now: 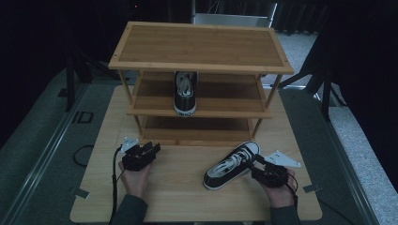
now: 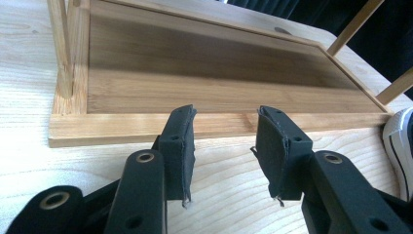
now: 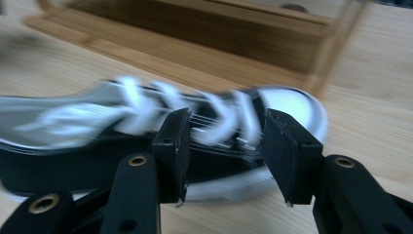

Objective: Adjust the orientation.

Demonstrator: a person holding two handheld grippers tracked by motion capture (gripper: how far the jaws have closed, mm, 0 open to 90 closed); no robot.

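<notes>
- Reaching for the shoe (image 1: pixel 231 165) on the surface (image 1: pixel 187 187), the right gripper (image 1: pixel 259 167) is sitting just beside its heel end, jaws wide and holding nothing.
- Seen along that gripper's own jaws, the shoe (image 3: pixel 146 141) is lying just ahead of them, side-on and blurred, with its white toe off to the right; whether the pads (image 3: pixel 285 151) are touching it I cannot tell.
- The left gripper (image 1: pixel 149 151) is hovering well apart from the shoe, jaws also wide and empty, pointing at the rack's (image 1: pixel 202 68) bottom shelf (image 2: pixel 219 78), which is lying straight ahead of it; the shoe's toe (image 2: pixel 402 146) is peeking in at its far right.
- A second shoe (image 1: pixel 185 93) is already standing on the middle shelf, beyond both grippers.
- Judging by this, the step in hand is the approach to grasp the loose shoe, likely to put it on the rack beside its mate.
- The next move is calling for the right gripper to ease forward until the jaws are straddling the shoe's side wall or collar, then to close firmly before lifting.
</notes>
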